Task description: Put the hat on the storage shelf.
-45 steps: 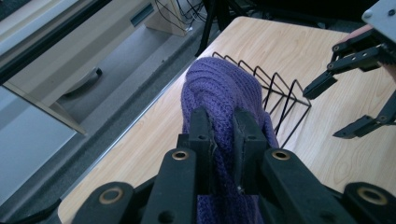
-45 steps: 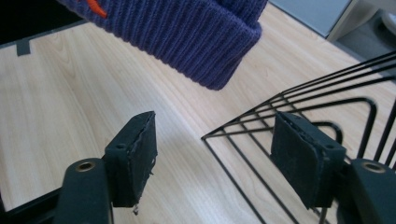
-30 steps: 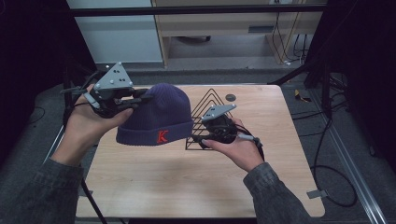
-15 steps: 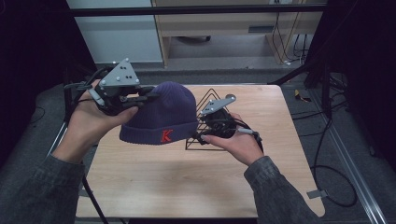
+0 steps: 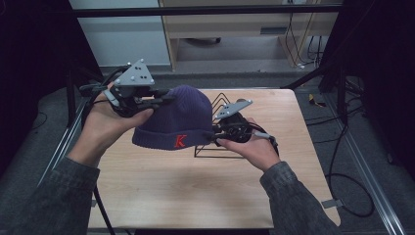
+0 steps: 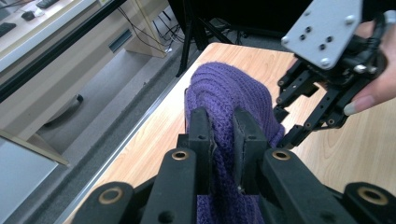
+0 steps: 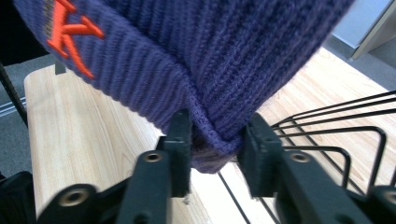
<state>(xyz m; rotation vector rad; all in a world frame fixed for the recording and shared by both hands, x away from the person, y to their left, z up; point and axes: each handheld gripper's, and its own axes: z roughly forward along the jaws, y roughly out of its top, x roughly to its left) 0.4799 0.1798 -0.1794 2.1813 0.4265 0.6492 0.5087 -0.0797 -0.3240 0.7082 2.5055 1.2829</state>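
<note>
While the beanie (image 5: 178, 122) is hanging over the table (image 5: 147, 186) beside the wire rack (image 5: 220, 147) | left gripper (image 5: 164, 100) is pinching its crown | right gripper (image 5: 215, 137) is just closing on its cuff | advice: keeping both grips firm, lifting evenly.

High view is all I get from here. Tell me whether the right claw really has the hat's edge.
Observer: In the right gripper view, the right claw has just been closing. The folded cuff of the purple beanie is bunched between its pads, and both press on the knit.
Operator: Now check the left claw.
Observer: In the left gripper view, the left claw is shut on a ridge of the beanie's knit, pinched thin between its jaws.
Operator: Report the rack.
Observer: In the right gripper view, the wires of the black wire rack run close beside the right claw, low over the wooden table.
</note>
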